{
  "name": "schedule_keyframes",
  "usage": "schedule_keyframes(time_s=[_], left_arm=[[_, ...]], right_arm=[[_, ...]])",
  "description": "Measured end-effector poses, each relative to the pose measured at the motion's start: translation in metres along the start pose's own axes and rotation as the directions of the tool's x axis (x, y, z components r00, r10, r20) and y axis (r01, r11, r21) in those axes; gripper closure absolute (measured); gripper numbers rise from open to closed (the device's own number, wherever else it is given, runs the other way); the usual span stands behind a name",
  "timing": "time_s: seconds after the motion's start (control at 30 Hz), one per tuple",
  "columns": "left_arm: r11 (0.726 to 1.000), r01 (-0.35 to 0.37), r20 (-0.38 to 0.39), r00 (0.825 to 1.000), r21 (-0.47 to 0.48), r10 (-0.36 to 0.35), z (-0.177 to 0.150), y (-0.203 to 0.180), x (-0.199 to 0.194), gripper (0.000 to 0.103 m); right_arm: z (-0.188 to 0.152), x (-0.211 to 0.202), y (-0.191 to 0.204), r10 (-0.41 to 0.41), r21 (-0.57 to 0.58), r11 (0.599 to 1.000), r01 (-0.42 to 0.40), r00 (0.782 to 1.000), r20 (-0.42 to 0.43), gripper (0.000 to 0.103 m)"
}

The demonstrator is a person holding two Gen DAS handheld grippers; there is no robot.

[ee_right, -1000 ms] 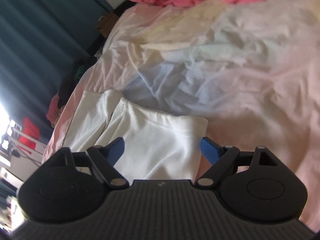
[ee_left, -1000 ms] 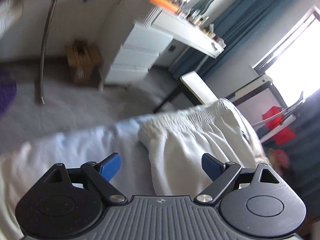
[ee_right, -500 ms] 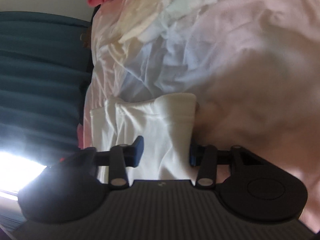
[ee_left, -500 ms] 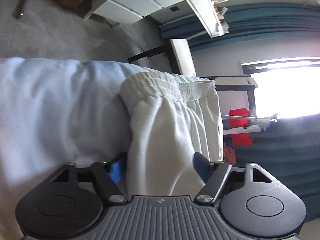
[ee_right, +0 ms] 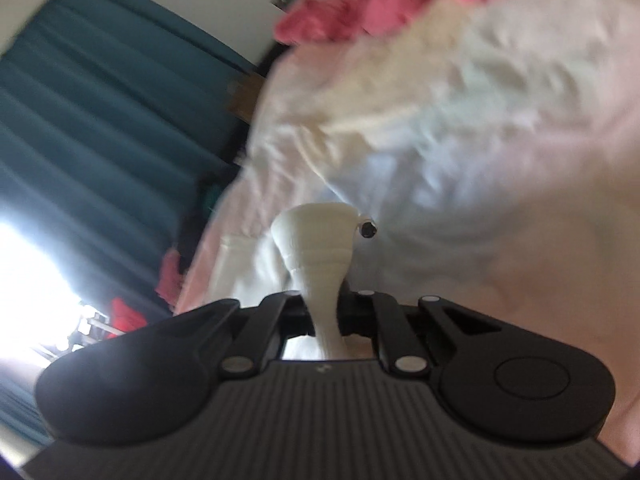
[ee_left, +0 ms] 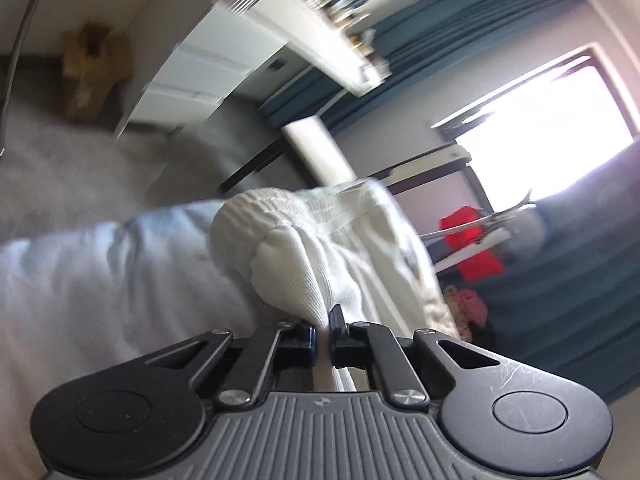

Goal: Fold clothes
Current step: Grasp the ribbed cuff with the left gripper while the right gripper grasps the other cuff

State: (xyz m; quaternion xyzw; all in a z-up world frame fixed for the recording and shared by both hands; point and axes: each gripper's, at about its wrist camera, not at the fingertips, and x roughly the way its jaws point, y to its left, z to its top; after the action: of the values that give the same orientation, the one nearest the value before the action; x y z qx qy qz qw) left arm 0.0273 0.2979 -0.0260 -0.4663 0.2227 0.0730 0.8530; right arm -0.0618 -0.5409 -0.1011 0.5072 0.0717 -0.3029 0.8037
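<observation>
Both the left gripper (ee_left: 324, 334) and right gripper (ee_right: 324, 312) have black linkages, silver screws and ribbed grey bodies.

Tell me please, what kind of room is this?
Probably a bedroom: a bed with a rumpled pale sheet, teal curtains beside a bright window, and a white drawer unit.

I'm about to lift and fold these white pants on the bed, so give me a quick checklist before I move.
1. Left gripper shut on the white pants: ok, cloth is pinched between its fingers.
2. Right gripper shut on the pants: ok, a bunched end runs through its fingers.
3. Both grips on matching corners: cannot tell.
4. Waistband free of snags: cannot tell, blurred.
5. Bed sheet not caught in either grip: ok in both views.
6. Pink clothes away from the fold area: ok, at the far end.
</observation>
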Motion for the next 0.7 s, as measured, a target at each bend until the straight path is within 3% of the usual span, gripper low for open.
schedule_keyframes(time_s=[0.2, 0.37, 0.5, 0.7], left_arm=[[1.0, 0.025, 0.026, 0.999, -0.008, -0.025, 0.004, -0.015, -0.013, 0.098], [1.0, 0.008, 0.034, 0.999, 0.03, -0.009, 0.027, -0.061, 0.022, 0.098], [0.995, -0.031, 0.045, 0.999, 0.091, 0.027, 0.05, -0.117, 0.084, 0.098], [0.949, -0.167, 0.068, 0.986, 0.267, 0.155, 0.061, -0.184, 0.209, 0.098]], right_arm=[[0.022, 0.009, 0.009, -0.004, -0.044, 0.999, 0.004, 1.0, -0.003, 0.095], [0.033, 0.051, 0.056, 0.008, -0.113, 0.994, -0.012, 0.999, -0.036, 0.095], [0.031, 0.113, 0.115, -0.009, -0.177, 0.984, -0.001, 0.998, -0.054, 0.095], [0.003, 0.237, 0.192, -0.1, -0.324, 0.943, 0.077, 0.993, -0.055, 0.095]])
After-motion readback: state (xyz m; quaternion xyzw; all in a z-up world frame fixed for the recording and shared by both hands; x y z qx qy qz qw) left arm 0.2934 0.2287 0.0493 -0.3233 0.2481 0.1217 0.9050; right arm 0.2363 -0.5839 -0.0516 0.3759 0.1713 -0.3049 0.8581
